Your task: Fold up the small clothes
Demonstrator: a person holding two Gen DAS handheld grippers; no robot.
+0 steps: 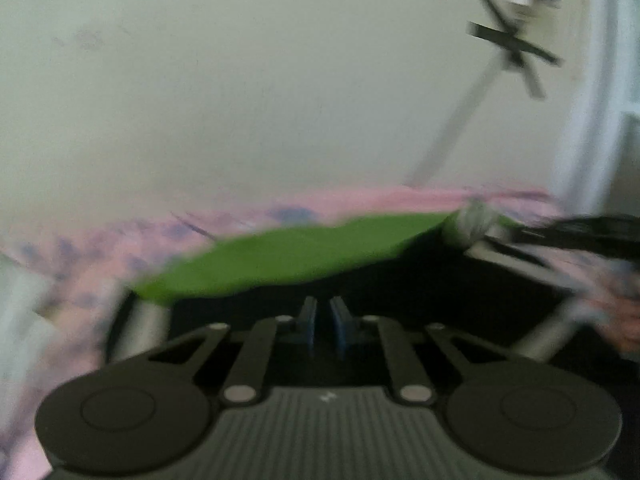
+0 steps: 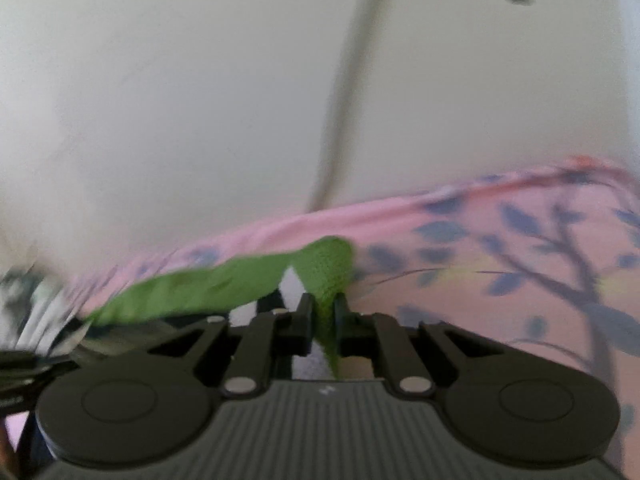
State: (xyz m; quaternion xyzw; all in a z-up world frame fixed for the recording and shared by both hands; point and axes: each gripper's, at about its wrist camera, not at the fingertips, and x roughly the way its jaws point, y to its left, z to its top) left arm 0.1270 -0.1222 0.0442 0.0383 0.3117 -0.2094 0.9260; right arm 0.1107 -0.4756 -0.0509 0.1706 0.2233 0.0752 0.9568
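A small green cloth [image 2: 208,284] is lifted above a pink bedsheet. My right gripper [image 2: 323,308] is shut on one end of it, and a green strip runs down between the fingers. In the left wrist view the green cloth [image 1: 288,256] stretches across in front of my left gripper [image 1: 323,312], whose fingers stand close together with a narrow gap. Something dark lies under the cloth there, and I cannot see cloth between the left fingers. Both views are blurred by motion.
A pink bedsheet with blue leaf and branch print [image 2: 500,264] covers the surface. A pale wall [image 1: 240,80] rises behind it. A ceiling fan on a rod [image 1: 512,44] shows at upper right. A white door frame [image 1: 592,100] stands at right.
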